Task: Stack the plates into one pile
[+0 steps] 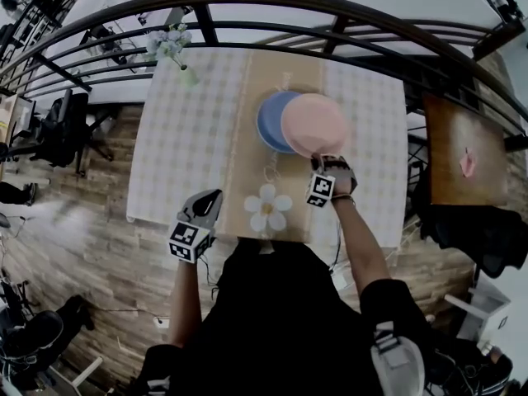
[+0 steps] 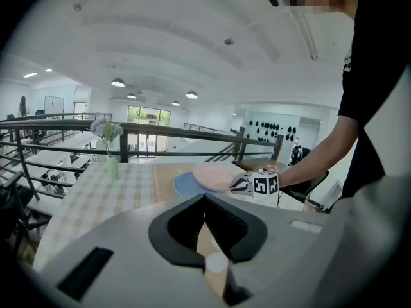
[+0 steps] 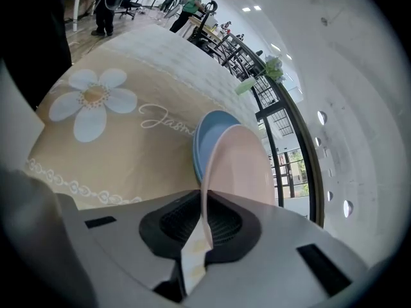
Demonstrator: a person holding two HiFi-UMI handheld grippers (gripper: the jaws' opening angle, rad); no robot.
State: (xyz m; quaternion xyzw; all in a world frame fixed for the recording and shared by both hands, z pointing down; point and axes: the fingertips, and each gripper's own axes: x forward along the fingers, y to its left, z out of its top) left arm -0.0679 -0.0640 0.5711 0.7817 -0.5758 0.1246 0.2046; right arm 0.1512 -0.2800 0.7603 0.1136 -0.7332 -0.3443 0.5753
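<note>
A blue plate (image 1: 266,124) lies on the tan runner at the middle of the table. A pink plate (image 1: 315,124) overlaps its right side, tilted and lifted at the near edge. My right gripper (image 1: 322,163) is shut on the pink plate's near rim. In the right gripper view the pink plate (image 3: 241,165) runs edge-on between the jaws of that gripper (image 3: 205,218), with the blue plate (image 3: 204,140) just behind it. My left gripper (image 1: 213,198) hangs at the table's front left edge, jaws together and empty. The left gripper view shows both plates (image 2: 215,175) ahead of it.
A checked cloth (image 1: 181,139) covers the table, and the runner carries a daisy print (image 1: 268,207) near the front edge. A small vase of flowers (image 1: 186,73) stands at the far left corner. A dark railing (image 1: 247,7) curves behind the table. At the right stands a brown side table (image 1: 462,151).
</note>
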